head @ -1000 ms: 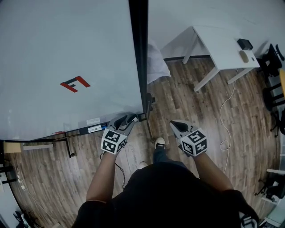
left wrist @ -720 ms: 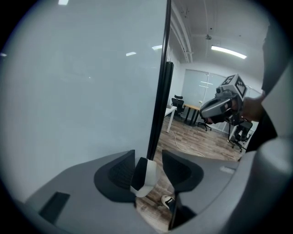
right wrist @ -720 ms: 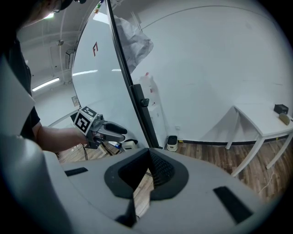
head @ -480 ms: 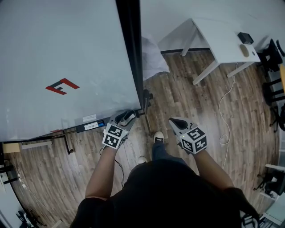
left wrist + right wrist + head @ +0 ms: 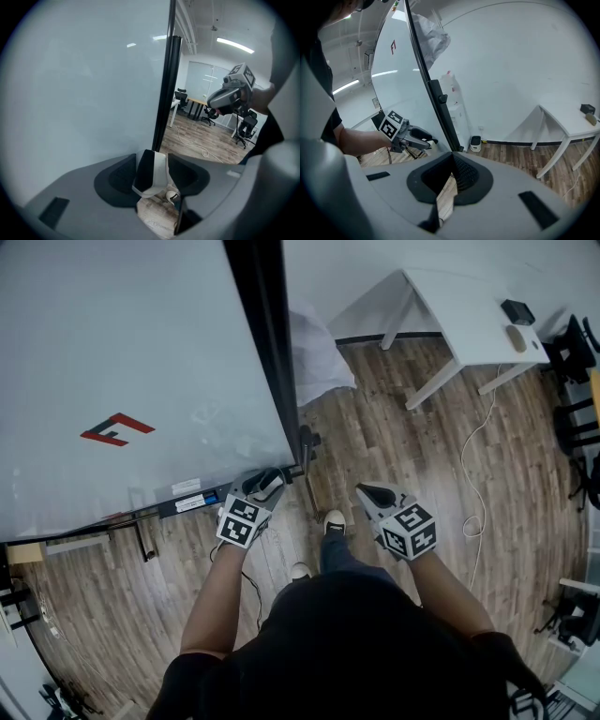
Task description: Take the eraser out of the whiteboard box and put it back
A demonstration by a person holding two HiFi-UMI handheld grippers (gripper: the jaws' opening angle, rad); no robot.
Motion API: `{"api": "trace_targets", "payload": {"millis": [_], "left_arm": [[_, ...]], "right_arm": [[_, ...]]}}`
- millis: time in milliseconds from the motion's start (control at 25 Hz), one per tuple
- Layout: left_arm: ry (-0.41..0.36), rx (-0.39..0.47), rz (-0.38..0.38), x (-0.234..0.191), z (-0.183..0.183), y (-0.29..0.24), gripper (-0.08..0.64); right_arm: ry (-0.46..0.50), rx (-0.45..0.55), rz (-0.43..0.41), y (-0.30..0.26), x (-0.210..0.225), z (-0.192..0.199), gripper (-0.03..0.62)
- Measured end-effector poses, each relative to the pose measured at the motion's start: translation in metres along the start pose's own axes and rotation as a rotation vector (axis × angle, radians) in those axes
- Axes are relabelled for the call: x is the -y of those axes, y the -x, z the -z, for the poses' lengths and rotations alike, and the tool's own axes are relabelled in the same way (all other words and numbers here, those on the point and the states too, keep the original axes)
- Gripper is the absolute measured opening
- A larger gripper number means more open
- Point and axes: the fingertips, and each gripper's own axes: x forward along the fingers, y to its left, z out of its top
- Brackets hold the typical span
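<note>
The whiteboard [image 5: 141,362] fills the left of the head view, with its black tray box [image 5: 187,503] along the lower edge. My left gripper [image 5: 267,486] is at the tray's right end, by the board's corner. In the left gripper view the black-and-white eraser [image 5: 157,176] stands tilted between the jaws of my left gripper [image 5: 153,161]. The jaws have just been opening, and a thin gap shows beside its white side. My right gripper [image 5: 370,493] hangs apart to the right over the floor. Its fingertips [image 5: 452,157] meet on nothing.
The board's black frame post [image 5: 267,362] runs up beside a white plastic cover [image 5: 314,362]. A white table [image 5: 469,324] stands at the back right, a cable [image 5: 473,474] trails on the wood floor, and office chairs [image 5: 577,427] line the right edge. The person's shoe [image 5: 335,519] is between the grippers.
The left gripper has sunk slightly toward the tray at the board's lower right corner. The board has slid left in the head view. The right gripper has barely moved.
</note>
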Motion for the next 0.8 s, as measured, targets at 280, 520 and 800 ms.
{"api": "trace_targets", "payload": {"millis": [280,520,800], "left_arm": [[0.007,-0.010,0.018,0.000,0.005,-0.008,0.210],[0.018,-0.008,0.020,-0.002,0.003,-0.012,0.207],[0.023,-0.002,0.031,0.000,0.001,-0.012,0.189]], "right_arm": [[-0.012,-0.009,0.005,-0.002,0.002,0.005,-0.006],[-0.018,-0.014,0.008,-0.004,0.004,0.008,-0.006],[-0.020,-0.013,0.009,-0.003,0.003,0.008,-0.006]]}}
